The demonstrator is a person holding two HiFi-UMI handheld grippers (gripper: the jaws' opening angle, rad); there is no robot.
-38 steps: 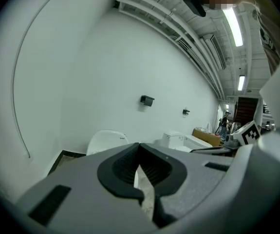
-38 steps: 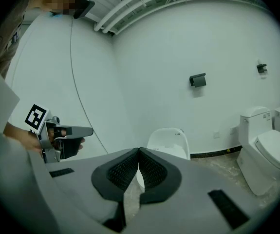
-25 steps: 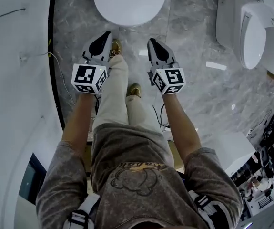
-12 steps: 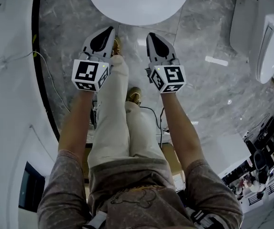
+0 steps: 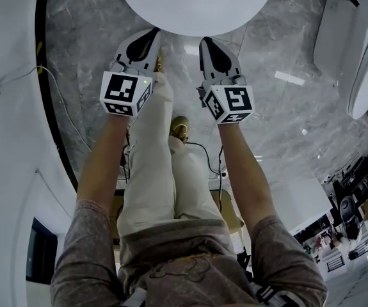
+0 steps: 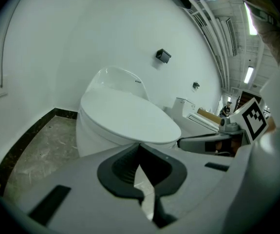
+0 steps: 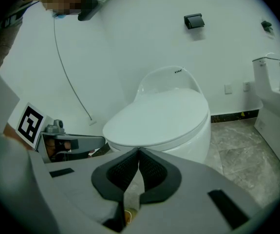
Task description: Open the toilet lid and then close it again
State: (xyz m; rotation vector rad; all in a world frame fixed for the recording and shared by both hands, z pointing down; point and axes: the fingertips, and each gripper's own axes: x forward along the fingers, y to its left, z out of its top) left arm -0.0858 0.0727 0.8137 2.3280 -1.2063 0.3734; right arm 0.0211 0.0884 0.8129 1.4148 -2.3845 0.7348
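The white toilet lid [image 5: 196, 5] lies closed over the bowl at the top of the head view. It fills the middle of the left gripper view [image 6: 130, 116] and of the right gripper view [image 7: 159, 116]. My left gripper [image 5: 153, 33] and right gripper [image 5: 206, 41] are held side by side, their tips just short of the lid's front rim. Both are shut with nothing between the pads. In the gripper views the tips of the left gripper [image 6: 140, 145] and of the right gripper [image 7: 139, 150] sit just below the rim.
A second white toilet [image 5: 363, 62] stands at the right, also seen in the right gripper view [image 7: 276, 106]. A curved white wall [image 5: 11, 107] runs along the left. The person's legs and a shoe [image 5: 180, 126] are between my arms over the grey marble floor [image 5: 286, 120].
Both grippers have come down and closer to the lid's front rim, and the lid looks larger in the head view. The jaws have stayed shut.
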